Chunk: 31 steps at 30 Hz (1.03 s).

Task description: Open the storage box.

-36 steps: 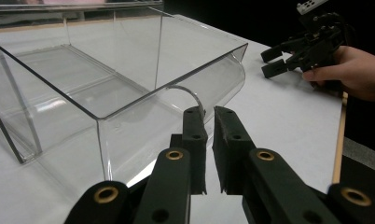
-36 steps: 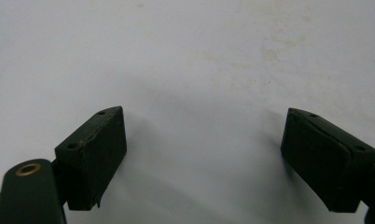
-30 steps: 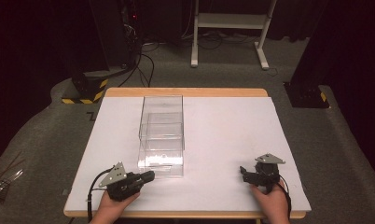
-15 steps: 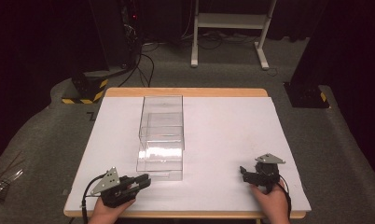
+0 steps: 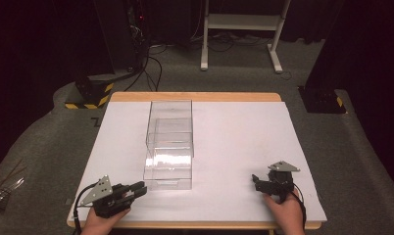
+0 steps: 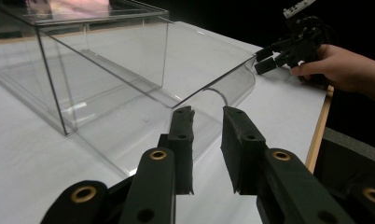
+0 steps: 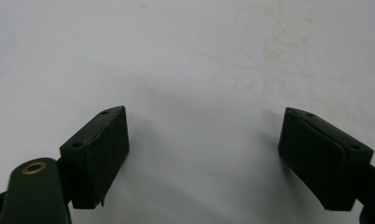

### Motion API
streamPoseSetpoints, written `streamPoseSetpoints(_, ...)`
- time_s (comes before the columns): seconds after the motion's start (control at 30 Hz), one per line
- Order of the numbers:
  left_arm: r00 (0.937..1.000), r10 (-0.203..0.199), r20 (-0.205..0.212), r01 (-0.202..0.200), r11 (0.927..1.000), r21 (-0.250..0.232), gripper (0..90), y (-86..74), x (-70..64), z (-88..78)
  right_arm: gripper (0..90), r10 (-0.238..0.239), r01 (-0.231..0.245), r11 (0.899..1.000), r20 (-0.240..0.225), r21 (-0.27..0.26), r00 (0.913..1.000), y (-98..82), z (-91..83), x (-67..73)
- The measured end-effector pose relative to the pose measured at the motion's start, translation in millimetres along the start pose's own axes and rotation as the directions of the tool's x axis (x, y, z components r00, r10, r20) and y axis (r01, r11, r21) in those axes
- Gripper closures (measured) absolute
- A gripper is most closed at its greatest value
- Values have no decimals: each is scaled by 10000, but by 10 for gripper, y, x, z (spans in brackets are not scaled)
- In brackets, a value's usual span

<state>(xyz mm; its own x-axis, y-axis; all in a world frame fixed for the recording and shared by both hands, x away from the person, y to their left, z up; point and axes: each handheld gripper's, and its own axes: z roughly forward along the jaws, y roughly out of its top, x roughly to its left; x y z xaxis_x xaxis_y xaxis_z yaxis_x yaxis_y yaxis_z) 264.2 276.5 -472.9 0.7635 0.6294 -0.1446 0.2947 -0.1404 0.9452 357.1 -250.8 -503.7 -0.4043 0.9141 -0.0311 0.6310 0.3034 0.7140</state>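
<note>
Grey carpet floor [image 5: 48, 142], white stand [image 5: 244, 29], dark surroundings beyond

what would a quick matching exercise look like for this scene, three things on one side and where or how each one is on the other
Things:
1. left tool
2. right tool
3. clear plastic box

Places or states:
a. runs lengthwise away from the person, left of the middle of the white table
b. jaws set wide apart over bare table, near the front right edge
c. jaws a small gap apart with nothing between them, just in front of the curved clear lip

Pairs: 1-c, 2-b, 3-a
</note>
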Motion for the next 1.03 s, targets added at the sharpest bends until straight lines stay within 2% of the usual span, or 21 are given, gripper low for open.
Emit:
streamPoseSetpoints(0.03,9999,8,-105,-8,10000,17,728,-5,21,-11,163,1,-1,10000,0,-1,10000,0,0,0)
streamPoseSetpoints(0.17,9972,-364,-653,366,9993,21,690,-56,150,-68,163,2,-2,10000,-1,1,10000,0,0,1)
streamPoseSetpoints(0.2,9972,-364,-653,366,9993,21,681,-56,150,-68,163,2,-2,10000,-1,1,10000,0,0,1)
streamPoseSetpoints(0.23,9929,-431,-1107,448,9989,136,674,-88,220,-92,163,1,-1,10000,-5,1,10000,0,0,0)
streamPoseSetpoints(0.3,9836,-594,-1703,649,9975,271,659,-121,283,-104,163,5,-5,10000,-5,4,10000,0,0,1)
streamPoseSetpoints(0.33,9780,-554,-2013,646,9971,392,646,-136,315,-112,163,3,-3,10000,-5,3,10000,0,0,1)
streamPoseSetpoints(0.37,9691,-538,-2407,681,9963,516,628,-154,349,-115,163,16,-16,10000,-5,5,10000,0,0,2)
streamPoseSetpoints(0.4,9633,-542,-2629,731,9953,628,615,-164,367,-116,163,5,-5,10000,-5,2,10000,0,0,1)
streamPoseSetpoints(0.43,9555,-496,-2909,759,9939,797,604,-175,390,-115,163,3,-3,10000,-5,2,10000,0,0,1)
streamPoseSetpoints(0.47,9411,-274,-3371,683,9916,1101,589,-188,413,-108,163,2,-2,10000,-5,1,10000,0,0,1)
streamPoseSetpoints(0.57,8930,111,-4500,783,9806,1795,529,-224,458,-64,163,17,-17,10000,-4,6,10000,0,0,2)
streamPoseSetpoints(0.6,8787,197,-4770,844,9770,1959,507,-235,469,-50,163,17,-17,10000,-1,5,10000,0,0,2)
streamPoseSetpoints(0.63,8606,350,-5081,912,9709,2213,486,-248,487,-33,163,16,-16,10000,-2,6,10000,0,0,2)
streamPoseSetpoints(0.67,8464,346,-5314,1109,9646,2393,467,-254,505,-17,163,18,-18,10000,-3,5,10000,0,0,2)
streamPoseSetpoints(0.7,8390,211,-5438,1322,9614,2412,449,-252,527,-12,163,19,-19,10000,-3,6,10000,0,0,3)
streamPoseSetpoints(0.73,8352,8,-5499,1545,9594,2360,438,-248,550,-19,163,17,-17,10000,-2,5,10000,0,0,3)
streamPoseSetpoints(0.8,8261,-190,-5632,1748,9587,2242,424,-250,573,-19,163,15,-15,10000,-2,5,10000,0,0,3)
streamPoseSetpoints(0.87,8222,-349,-5681,1984,9531,2287,413,-253,591,-14,163,18,-18,10000,-2,6,10000,0,0,3)
streamPoseSetpoints(0.93,8215,-514,-5679,2212,9467,2343,403,-254,610,-6,163,18,-18,10000,-2,4,10000,0,0,3)
streamPoseSetpoints(1.03,8239,-609,-5634,2548,9278,2724,379,-255,637,35,164,9,-9,10000,-7,1,10000,0,0,1)
